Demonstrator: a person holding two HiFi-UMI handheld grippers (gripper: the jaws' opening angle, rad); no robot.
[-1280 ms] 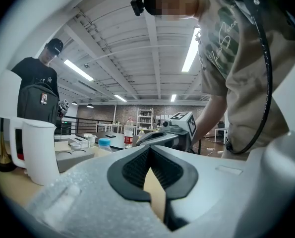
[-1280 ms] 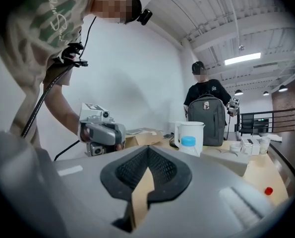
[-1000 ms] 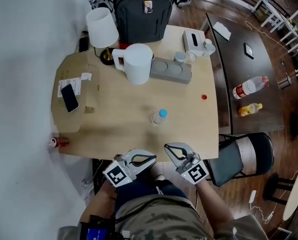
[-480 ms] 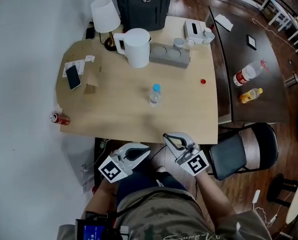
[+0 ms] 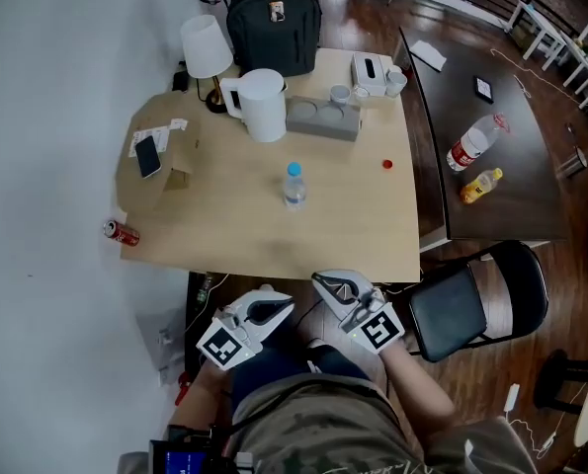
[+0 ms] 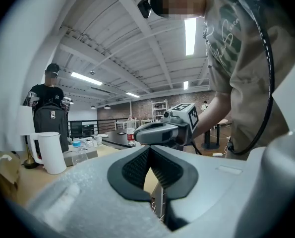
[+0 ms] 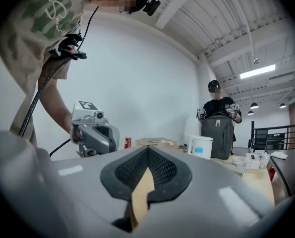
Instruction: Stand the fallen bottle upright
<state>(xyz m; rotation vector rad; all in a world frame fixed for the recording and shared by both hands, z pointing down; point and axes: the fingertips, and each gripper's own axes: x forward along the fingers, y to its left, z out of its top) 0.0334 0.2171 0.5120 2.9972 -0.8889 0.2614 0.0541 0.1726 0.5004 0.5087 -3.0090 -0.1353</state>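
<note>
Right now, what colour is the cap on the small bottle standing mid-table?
Light blue cap on a clear bottle; best seen in the head view.

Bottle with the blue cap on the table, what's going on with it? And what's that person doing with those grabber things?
A person holds a gripper in each hand. The left gripper and the right gripper are both shut and empty, held just off the near edge of the wooden table. The bottle with the blue cap stands upright near the middle of the table, and nothing is touching it. So the standing-up job looks done.
</note>
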